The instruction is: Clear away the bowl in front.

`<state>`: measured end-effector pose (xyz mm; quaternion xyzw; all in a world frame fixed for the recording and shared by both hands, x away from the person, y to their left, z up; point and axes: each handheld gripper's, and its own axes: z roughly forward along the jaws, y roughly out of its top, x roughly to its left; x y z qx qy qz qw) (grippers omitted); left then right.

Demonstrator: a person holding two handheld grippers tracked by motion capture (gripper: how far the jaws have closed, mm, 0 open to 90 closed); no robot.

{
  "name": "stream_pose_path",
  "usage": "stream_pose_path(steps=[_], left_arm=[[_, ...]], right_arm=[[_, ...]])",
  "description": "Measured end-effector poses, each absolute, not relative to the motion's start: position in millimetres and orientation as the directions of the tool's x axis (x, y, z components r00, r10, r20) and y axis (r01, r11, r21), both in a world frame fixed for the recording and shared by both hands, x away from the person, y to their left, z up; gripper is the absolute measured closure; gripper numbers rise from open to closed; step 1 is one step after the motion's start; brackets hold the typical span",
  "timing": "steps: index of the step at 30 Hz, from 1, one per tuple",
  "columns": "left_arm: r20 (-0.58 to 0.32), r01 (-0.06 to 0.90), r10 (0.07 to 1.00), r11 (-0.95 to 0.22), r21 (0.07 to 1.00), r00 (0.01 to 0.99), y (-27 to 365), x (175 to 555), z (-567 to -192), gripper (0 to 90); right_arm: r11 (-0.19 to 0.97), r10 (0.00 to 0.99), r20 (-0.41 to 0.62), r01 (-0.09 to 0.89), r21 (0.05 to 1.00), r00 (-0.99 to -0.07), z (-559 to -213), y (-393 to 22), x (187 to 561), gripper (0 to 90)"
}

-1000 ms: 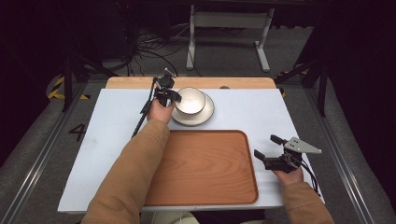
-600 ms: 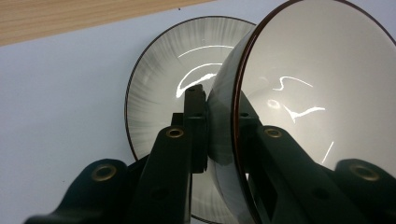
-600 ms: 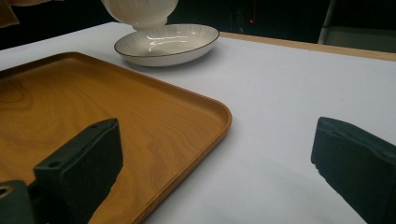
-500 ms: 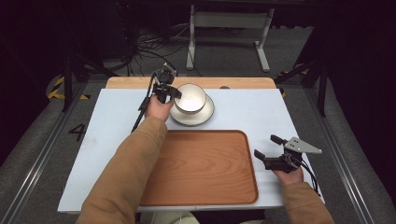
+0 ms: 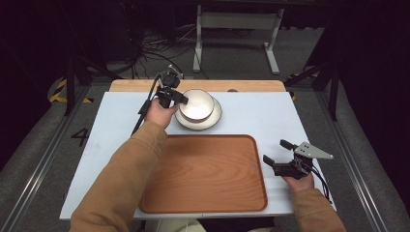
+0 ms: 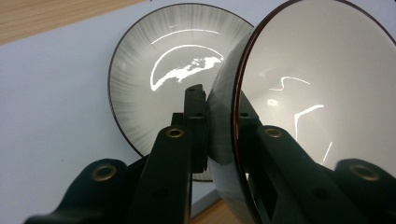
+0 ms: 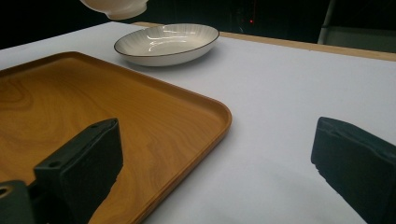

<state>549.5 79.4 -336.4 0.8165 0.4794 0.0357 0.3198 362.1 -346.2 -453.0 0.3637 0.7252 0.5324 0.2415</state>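
glazed bowl [image 6: 322, 93] pinched by its rim in left tongs [image 6: 219, 135] over plate [image 6: 159, 70], could slip, chip it. right tongs [image 7: 215, 168] wide open, empty.

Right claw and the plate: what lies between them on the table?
In the right gripper view, bare white table and the wooden tray's far corner lie between the open right claw and the plate.
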Motion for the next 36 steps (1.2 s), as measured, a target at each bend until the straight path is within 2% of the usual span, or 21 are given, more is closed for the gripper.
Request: stream_pose_path(steps=[21,36], left_arm=[[-0.236,0.693,0.709,-0.466,0.551,0.665,82,504,-315,82.1],[-0.237,0.659,0.651,-0.539,0.524,0.721,78,480,-316,82.1]], right_arm=[[0.169,0.784,0.037,0.271,0.948,-0.620,-453,-346,362,2.6],[0.169,0.784,0.039,0.274,0.947,-0.619,-453,-346,362,2.6]])
